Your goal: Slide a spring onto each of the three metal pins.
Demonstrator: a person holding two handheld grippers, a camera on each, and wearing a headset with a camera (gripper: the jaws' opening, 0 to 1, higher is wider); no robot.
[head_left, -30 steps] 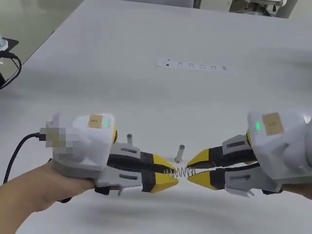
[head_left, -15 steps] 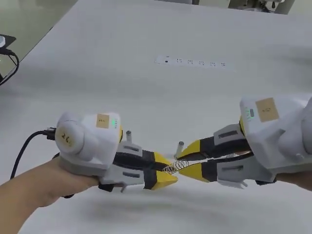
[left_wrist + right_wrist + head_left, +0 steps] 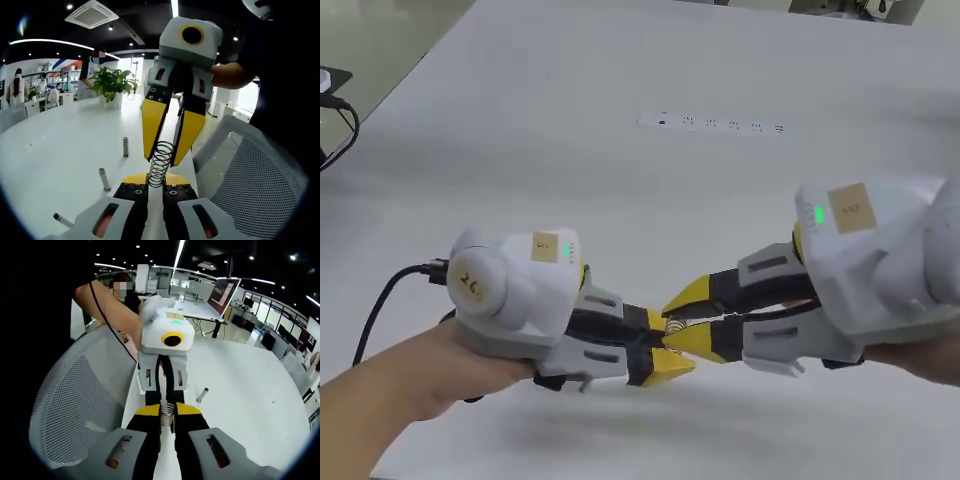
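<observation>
**Held at both ends**

In the head view a black cable trails in from 9 o'clock to the left tongs. The person's left hand holds them, and they point toward 3 o'clock. They are clamped tight on one end of a small spring, which hangs just above the white bench, near 6 o'clock in that picture. The right tongs come in from 3 o'clock, tip to tip with the left pair. Their yellow tips stand narrow, pressed on either side of the spring's other end.

In the left gripper view, the bench carries 3 more pieces at 7 to 9 o'clock of the spring, well apart from it. They are the near pin, the middle pin and the far pin. The far pin's shaft looks ribbed, and I cannot tell whether that is a coil.

Back in the head view, a white power strip lies on the bench at 12 o'clock of the tongs.
</observation>
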